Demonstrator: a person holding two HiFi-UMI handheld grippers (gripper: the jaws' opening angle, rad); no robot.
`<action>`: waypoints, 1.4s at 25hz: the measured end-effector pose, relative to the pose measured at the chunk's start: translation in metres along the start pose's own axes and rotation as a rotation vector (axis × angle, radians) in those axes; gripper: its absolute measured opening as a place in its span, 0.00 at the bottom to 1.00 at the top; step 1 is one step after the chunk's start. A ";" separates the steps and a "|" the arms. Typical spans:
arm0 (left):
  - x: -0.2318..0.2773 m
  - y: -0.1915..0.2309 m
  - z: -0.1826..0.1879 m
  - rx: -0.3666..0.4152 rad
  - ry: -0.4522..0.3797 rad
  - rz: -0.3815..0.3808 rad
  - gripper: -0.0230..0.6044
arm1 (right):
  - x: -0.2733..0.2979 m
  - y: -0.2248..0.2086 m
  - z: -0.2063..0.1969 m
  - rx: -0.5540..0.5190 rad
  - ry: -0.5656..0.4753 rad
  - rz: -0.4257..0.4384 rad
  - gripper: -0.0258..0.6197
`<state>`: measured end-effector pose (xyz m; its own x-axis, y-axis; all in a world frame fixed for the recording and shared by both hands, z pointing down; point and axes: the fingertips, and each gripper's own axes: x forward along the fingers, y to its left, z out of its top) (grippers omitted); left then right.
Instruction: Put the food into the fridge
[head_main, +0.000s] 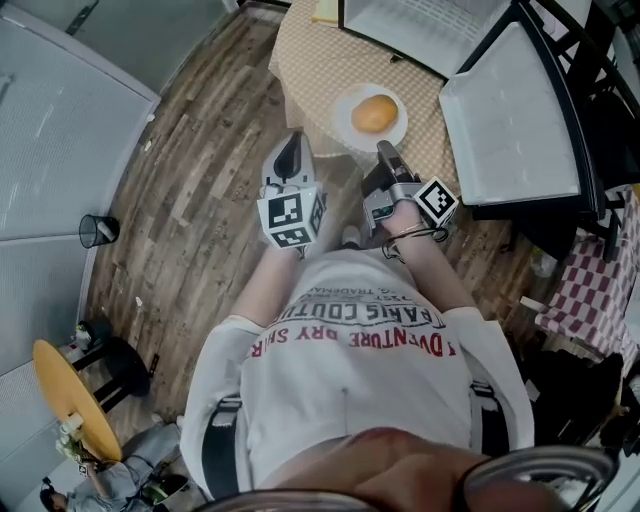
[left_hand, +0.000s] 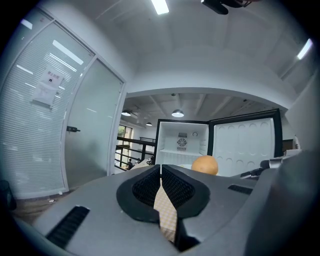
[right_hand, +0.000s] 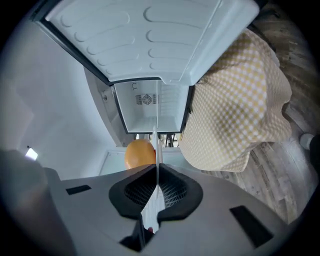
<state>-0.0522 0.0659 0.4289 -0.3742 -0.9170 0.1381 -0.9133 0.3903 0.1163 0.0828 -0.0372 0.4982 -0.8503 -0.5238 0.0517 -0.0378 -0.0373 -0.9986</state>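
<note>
My right tool (right_hand: 156, 175) was clenched on the rim of the plate (head_main: 345, 127), with the orange food (head_main: 375, 114) lying on it over the checkered tabletop (head_main: 310, 60). My left tool (left_hand: 161, 169) was closed on nothing.

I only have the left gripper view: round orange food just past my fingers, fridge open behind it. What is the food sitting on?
Observer: A white plate. The head view shows the food in the middle of it.
Operator: Does the right gripper have hold of it?
Observer: Yes. The right gripper is shut on the plate's rim, which runs edge-on between its fingers.
</note>
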 end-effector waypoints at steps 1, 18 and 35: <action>0.014 -0.002 0.002 -0.001 -0.001 0.003 0.08 | 0.011 0.001 0.010 -0.004 0.007 -0.003 0.09; 0.152 -0.016 0.008 -0.008 0.013 -0.075 0.08 | 0.101 -0.004 0.089 0.002 -0.056 -0.009 0.09; 0.355 -0.006 0.040 0.026 0.052 -0.436 0.08 | 0.217 0.015 0.163 0.029 -0.440 0.024 0.09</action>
<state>-0.1861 -0.2651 0.4375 0.0551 -0.9899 0.1307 -0.9881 -0.0353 0.1494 -0.0167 -0.2905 0.4968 -0.5460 -0.8371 0.0347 -0.0001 -0.0413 -0.9991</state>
